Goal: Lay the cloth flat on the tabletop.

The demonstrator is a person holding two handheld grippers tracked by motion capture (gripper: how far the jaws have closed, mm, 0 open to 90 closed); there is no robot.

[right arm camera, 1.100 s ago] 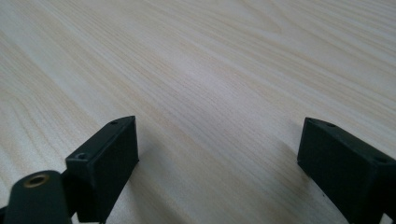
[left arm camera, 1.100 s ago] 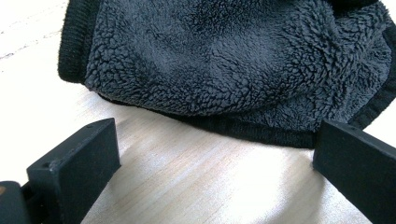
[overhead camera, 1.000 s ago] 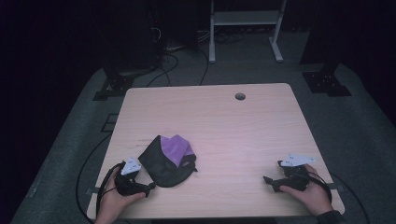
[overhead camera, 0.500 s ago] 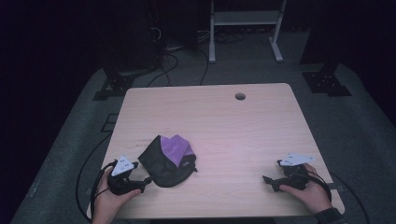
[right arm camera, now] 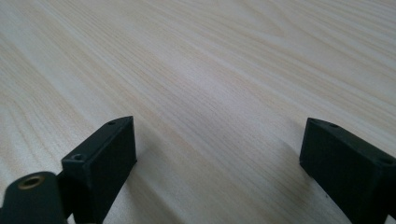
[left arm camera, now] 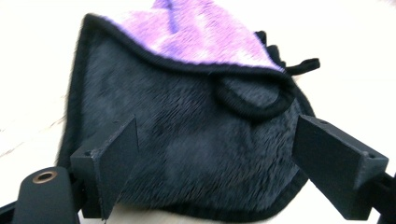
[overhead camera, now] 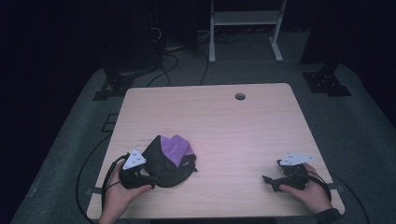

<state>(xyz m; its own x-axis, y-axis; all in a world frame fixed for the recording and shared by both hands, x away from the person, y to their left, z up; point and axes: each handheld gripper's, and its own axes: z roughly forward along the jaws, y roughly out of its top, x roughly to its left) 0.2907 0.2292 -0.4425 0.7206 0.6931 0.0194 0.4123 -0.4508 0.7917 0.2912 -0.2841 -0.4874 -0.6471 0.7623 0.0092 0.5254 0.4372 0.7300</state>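
High view: a pale wood-grain rectangular table (overhead camera: 261, 135) with rounded corners and a small round cable hole (overhead camera: 240, 96) near its far edge stands on a grey carpeted floor (overhead camera: 70, 140) in a dark room; a white metal frame (overhead camera: 243, 28) and loose black cables (overhead camera: 173, 56) lie beyond it. A crumpled black fleece cloth with a purple lining (overhead camera: 170, 158) lies on the near left part of the table. The left gripper (overhead camera: 140, 179), black with a grey three-cornered plate, sits just beside the cloth's near left edge, in the person's left hand (overhead camera: 119, 196). The right gripper (overhead camera: 271, 181), held in the right hand (overhead camera: 310, 191), rests low at the near right corner, well apart from the cloth

Left gripper view: the cloth (left arm camera: 187, 140) is seen close up; plush, napped black pile, a rolled black hem, a mottled purple panel on top, a small black loop at its right side. The left gripper (left arm camera: 215, 154) has just been closing a little, yet its blocky black jaws stand wide, released, either side of the cloth's front; the pads do not press it

Right gripper view: the right gripper (right arm camera: 217, 154) is released, jaws wide apart over bare, finely streaked light wood (right arm camera: 210, 70)
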